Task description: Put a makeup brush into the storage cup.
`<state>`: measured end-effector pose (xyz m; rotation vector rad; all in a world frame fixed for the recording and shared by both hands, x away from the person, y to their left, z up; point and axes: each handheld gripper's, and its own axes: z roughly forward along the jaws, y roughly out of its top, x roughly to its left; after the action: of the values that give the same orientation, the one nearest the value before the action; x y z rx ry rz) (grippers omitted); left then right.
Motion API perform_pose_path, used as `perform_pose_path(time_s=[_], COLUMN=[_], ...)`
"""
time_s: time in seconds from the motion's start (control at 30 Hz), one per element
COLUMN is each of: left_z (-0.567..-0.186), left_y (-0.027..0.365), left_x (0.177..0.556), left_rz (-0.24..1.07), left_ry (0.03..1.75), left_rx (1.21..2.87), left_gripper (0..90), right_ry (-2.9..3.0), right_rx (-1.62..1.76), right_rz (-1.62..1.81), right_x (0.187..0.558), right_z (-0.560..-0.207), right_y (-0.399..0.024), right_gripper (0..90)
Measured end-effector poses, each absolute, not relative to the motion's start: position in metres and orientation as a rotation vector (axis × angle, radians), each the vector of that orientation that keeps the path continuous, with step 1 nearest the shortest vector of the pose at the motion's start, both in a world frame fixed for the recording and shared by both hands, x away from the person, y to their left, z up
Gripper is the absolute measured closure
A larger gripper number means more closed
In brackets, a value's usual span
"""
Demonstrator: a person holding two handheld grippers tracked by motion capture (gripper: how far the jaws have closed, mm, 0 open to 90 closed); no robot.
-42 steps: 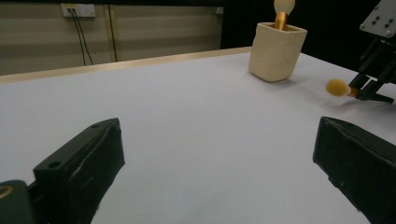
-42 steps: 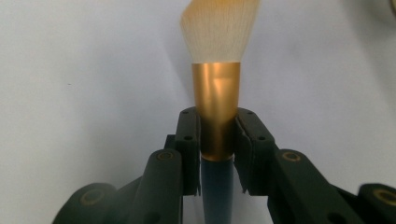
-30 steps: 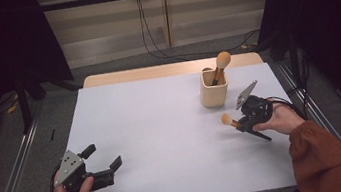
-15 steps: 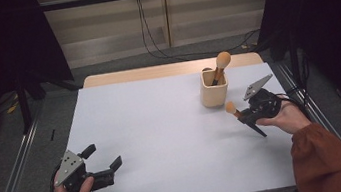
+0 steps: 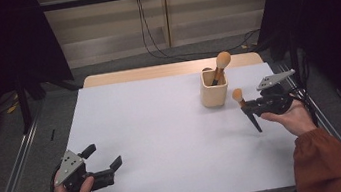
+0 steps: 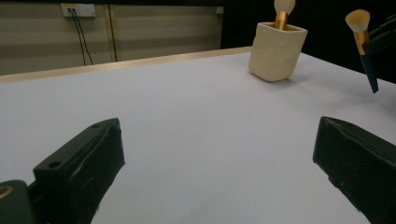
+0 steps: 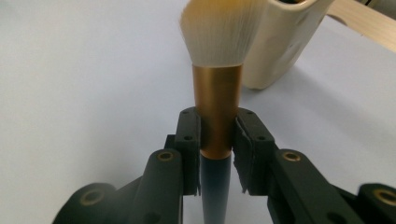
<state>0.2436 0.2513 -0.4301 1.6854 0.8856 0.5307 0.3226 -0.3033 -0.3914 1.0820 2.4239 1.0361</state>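
Right gripper (image 5: pixel 256 107) is clamped on a makeup brush (image 5: pixel 246 110). In the right gripper view the jaws press both sides of the gold ferrule (image 7: pixel 217 109), just above where the dark handle (image 7: pixel 215 186) starts; the bristles (image 7: pixel 222 32) fan out beyond the jaw tips. In the high view the brush is clear of the counter (image 5: pixel 163 127), bristle head up, tapered handle end pointing down toward the surface.

The cream holder cup (image 5: pixel 214 88) stands just beside the gripper, on the side the bristles lean toward; in the right gripper view the cup sits close behind the bristles. A second brush (image 5: pixel 220 66) already stands in the cup, head up.

Progress, as a judgement: one brush is stowed and the other is picked up but not yet in. What remains is to carry the held brush over the cup's mouth, lower it handle first, and let go. No other loose brushes on the counter.

Left gripper (image 5: pixel 103 168) rests near the person's edge of the counter, well apart from the cup. Its jaws stand wide apart with bare counter between them, holding and touching nothing. From its own view, the cup and the held brush are far ahead and to the right.
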Motion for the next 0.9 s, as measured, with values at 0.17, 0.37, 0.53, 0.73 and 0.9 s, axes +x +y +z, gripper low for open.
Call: perform_pose_path(time_s=[0.17,0.37,0.53,0.73,0.9], left_z=[-0.430,-0.430,-0.430,-0.430,-0.430], left_y=[0.251,0.251,0.251,0.251,0.252], left_x=[0.244,0.244,0.243,0.244,0.243], left_rz=[0.531,0.533,0.534,0.533,0.534], left_ry=[0.886,0.883,0.883,0.883,0.884], left_rx=[1.686,1.687,1.687,1.686,1.685], left_gripper=[2.0,2.0,2.0,2.0,2.0], right_ry=[2.345,2.266,2.196,2.137,2.070], right_rx=[1.133,1.180,1.213,1.226,1.219], right_rz=[1.108,1.196,1.280,1.338,1.416], right_x=[0.321,0.318,0.315,0.313,0.309], right_z=[-0.392,-0.393,-0.397,-0.399,-0.398], right_y=[-0.307,-0.309,-0.312,-0.313,-0.316], right_gripper=[72.5,72.5,72.4,72.4,72.4])
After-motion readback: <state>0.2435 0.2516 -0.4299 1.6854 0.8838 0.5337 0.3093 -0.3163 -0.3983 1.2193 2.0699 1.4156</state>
